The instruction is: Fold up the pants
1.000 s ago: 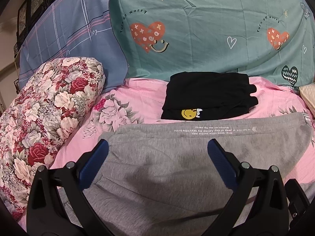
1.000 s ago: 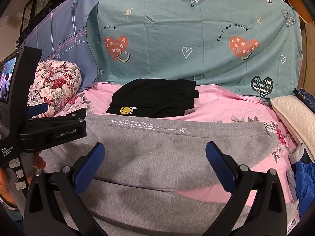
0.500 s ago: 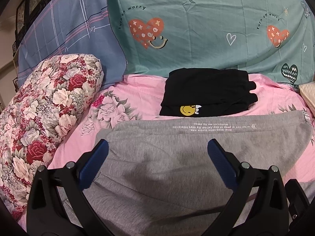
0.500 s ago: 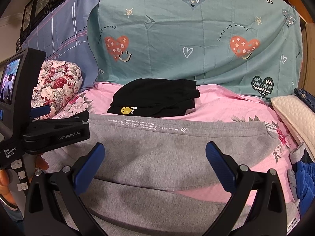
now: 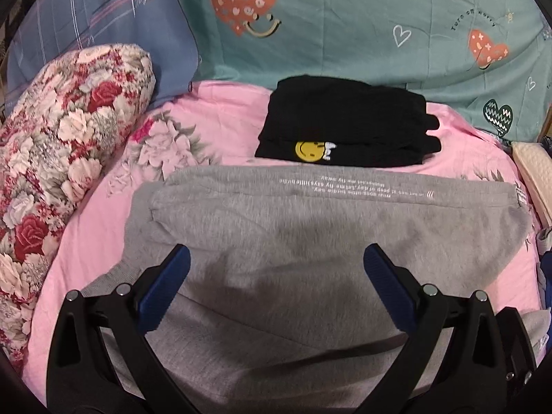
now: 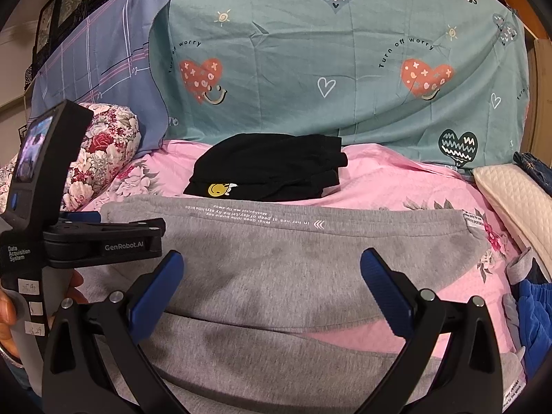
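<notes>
Grey sweatpants (image 5: 310, 227) (image 6: 293, 258) lie spread on the pink bed, folded lengthwise, with white lettering along the far edge. My left gripper (image 5: 276, 276) hovers open over the pants' left part, nothing between its blue pads (image 5: 165, 286). Over the middle of the pants my right gripper (image 6: 269, 283) is open too, empty. The left gripper's body (image 6: 86, 241), held by a hand (image 6: 10, 310), shows at the left of the right wrist view.
A folded black garment (image 5: 345, 127) (image 6: 269, 169) with a yellow smiley sits behind the pants. A floral bolster (image 5: 58, 158) lies left, teal heart-print bedding (image 6: 345, 69) stands behind, a cream pillow (image 6: 510, 200) and blue clothes (image 6: 534, 307) lie right.
The left gripper has moved forward and slightly right over the pants, so the bolster and black garment look closer. The right gripper has hardly moved. Both stay open.
</notes>
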{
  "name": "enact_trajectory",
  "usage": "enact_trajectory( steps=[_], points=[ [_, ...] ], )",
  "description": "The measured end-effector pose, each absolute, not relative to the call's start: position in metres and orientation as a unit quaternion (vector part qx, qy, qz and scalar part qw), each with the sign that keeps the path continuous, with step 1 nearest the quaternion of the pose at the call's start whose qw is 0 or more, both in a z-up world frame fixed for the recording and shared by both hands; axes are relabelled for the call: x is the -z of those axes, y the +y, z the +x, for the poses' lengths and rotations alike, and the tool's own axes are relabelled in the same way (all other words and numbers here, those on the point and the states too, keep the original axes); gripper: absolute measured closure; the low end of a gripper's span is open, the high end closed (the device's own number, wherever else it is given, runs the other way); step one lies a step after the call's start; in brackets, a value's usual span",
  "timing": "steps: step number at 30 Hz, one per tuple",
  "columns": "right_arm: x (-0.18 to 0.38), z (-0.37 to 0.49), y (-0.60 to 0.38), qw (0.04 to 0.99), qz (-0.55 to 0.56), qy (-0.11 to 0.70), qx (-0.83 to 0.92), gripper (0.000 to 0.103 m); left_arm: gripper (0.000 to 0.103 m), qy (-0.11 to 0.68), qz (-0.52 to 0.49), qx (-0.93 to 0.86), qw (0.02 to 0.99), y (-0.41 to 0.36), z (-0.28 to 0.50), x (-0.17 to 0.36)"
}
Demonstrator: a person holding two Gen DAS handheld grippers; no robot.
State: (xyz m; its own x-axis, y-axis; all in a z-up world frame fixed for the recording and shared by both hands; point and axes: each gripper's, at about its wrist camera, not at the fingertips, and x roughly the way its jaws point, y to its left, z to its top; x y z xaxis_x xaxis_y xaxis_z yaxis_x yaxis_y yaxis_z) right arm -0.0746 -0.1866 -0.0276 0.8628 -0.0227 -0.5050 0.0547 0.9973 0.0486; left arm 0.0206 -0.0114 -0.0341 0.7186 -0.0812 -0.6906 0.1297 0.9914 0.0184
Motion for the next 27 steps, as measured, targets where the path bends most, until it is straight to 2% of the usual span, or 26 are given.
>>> enact_trajectory(
  steps=[4,8,10,12,15,19,23,27],
  points=[
    [0.025,-0.075,-0.189,0.965,0.044,0.259,0.019,0.001,0.002,0.362,0.022,0.114,0.925,-0.012,0.012,0.013],
    [0.000,-0.091,-0.195,0.972,0.056,0.230,0.008,0.001,0.002,0.326,-0.081,0.210,0.918,0.026,-0.016,-0.022],
    [-0.015,-0.103,-0.199,0.975,0.059,0.213,-0.003,0.001,0.002,0.319,-0.079,0.202,0.922,0.052,-0.035,-0.031],
    [-0.026,-0.114,-0.203,0.975,0.057,0.214,-0.023,0.001,0.002,0.347,-0.063,0.194,0.915,0.072,-0.044,-0.030],
    [-0.028,-0.130,-0.212,0.967,0.059,0.239,-0.059,0.001,0.002,0.403,-0.099,0.194,0.889,0.120,-0.053,-0.012],
    [-0.006,-0.152,-0.230,0.950,0.053,0.299,-0.072,0.001,0.002,0.505,-0.218,0.172,0.817,0.180,-0.046,0.045],
    [0.028,-0.179,-0.259,0.926,0.072,0.367,-0.054,0.001,0.002,0.524,-0.283,0.129,0.793,0.210,-0.031,0.086],
    [0.052,-0.219,-0.315,0.903,0.160,0.399,-0.003,0.001,0.002,0.537,-0.316,0.113,0.774,0.218,-0.013,0.114]
  ],
)
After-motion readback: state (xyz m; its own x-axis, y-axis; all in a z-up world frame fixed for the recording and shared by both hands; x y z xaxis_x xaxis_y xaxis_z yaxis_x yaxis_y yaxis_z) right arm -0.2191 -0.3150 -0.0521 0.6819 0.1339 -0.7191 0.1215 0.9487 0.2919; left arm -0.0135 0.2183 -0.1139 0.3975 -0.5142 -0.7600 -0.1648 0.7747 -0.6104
